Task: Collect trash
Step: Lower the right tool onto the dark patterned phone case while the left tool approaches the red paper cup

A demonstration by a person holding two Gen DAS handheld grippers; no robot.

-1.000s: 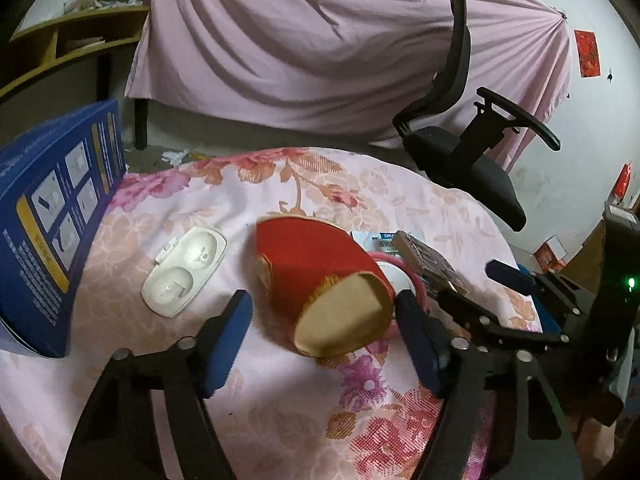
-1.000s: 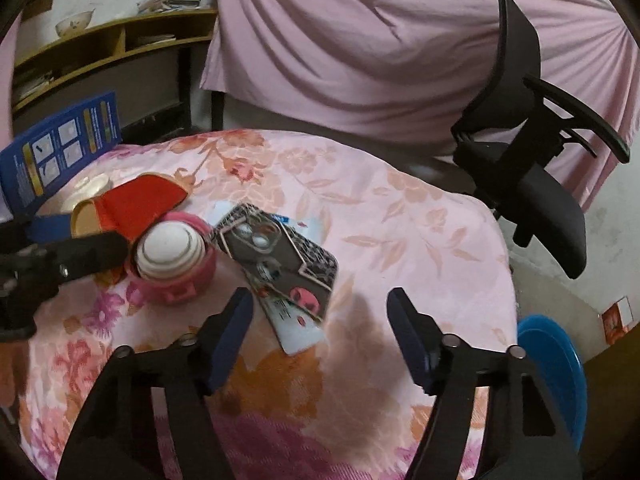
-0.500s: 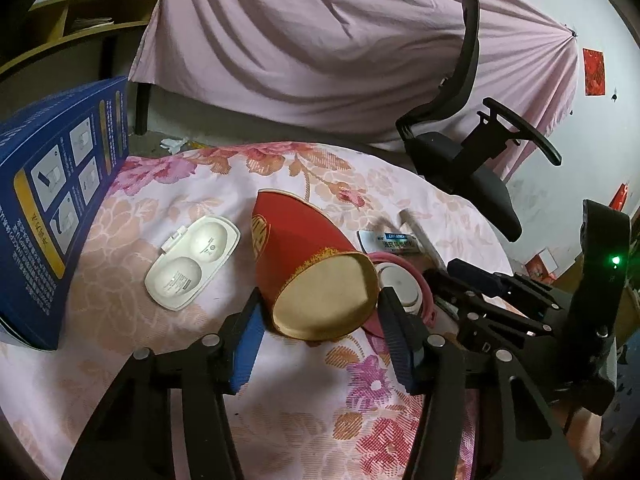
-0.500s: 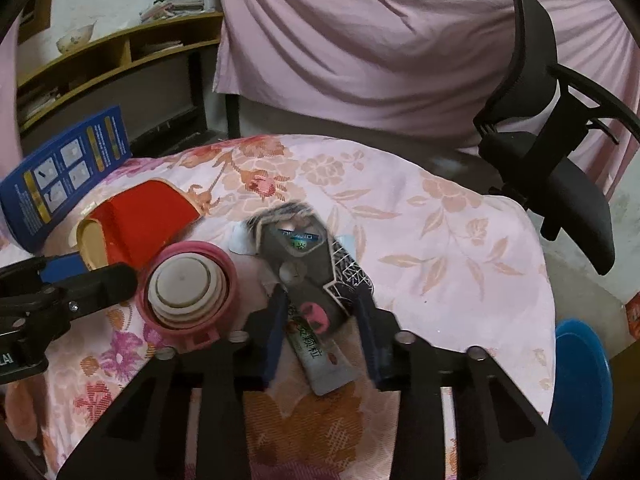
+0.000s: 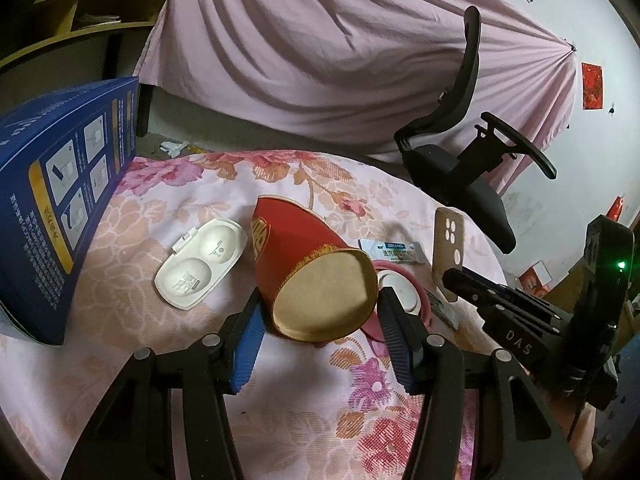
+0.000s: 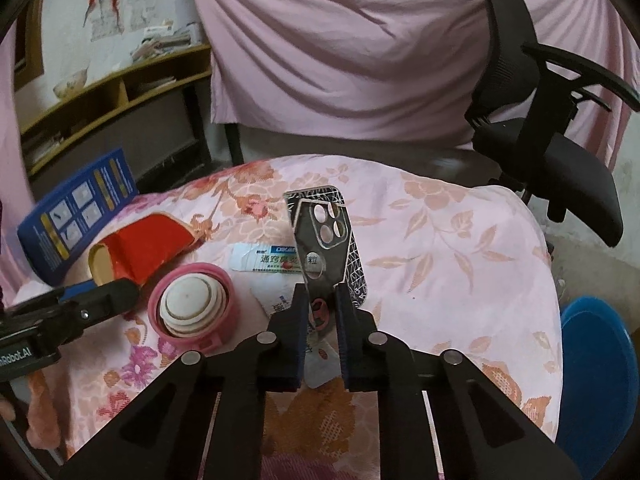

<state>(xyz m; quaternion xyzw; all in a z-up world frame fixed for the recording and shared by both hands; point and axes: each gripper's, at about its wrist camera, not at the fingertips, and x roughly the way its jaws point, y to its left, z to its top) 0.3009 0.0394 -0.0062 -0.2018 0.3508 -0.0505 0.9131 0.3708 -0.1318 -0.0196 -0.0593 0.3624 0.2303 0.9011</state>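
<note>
Two grippers work over the floral-covered bench (image 6: 460,248). The left gripper (image 5: 320,324) has closed onto the red paper cup (image 5: 304,256) lying on its side, hiding part of the pink lid (image 6: 194,306). The right gripper (image 6: 322,308), which just closed, clamps the phone case (image 6: 328,240), tilted up; the sachet (image 6: 264,258) below is partly covered. An office chair (image 6: 560,128) stands behind.

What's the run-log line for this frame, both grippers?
left gripper: closed on red paper cup | right gripper: shut on phone case, tilted up off floral cloth

Red paper cup (image 5: 308,264), pink floral tablecloth (image 5: 192,200), blue box (image 5: 52,200).
</note>
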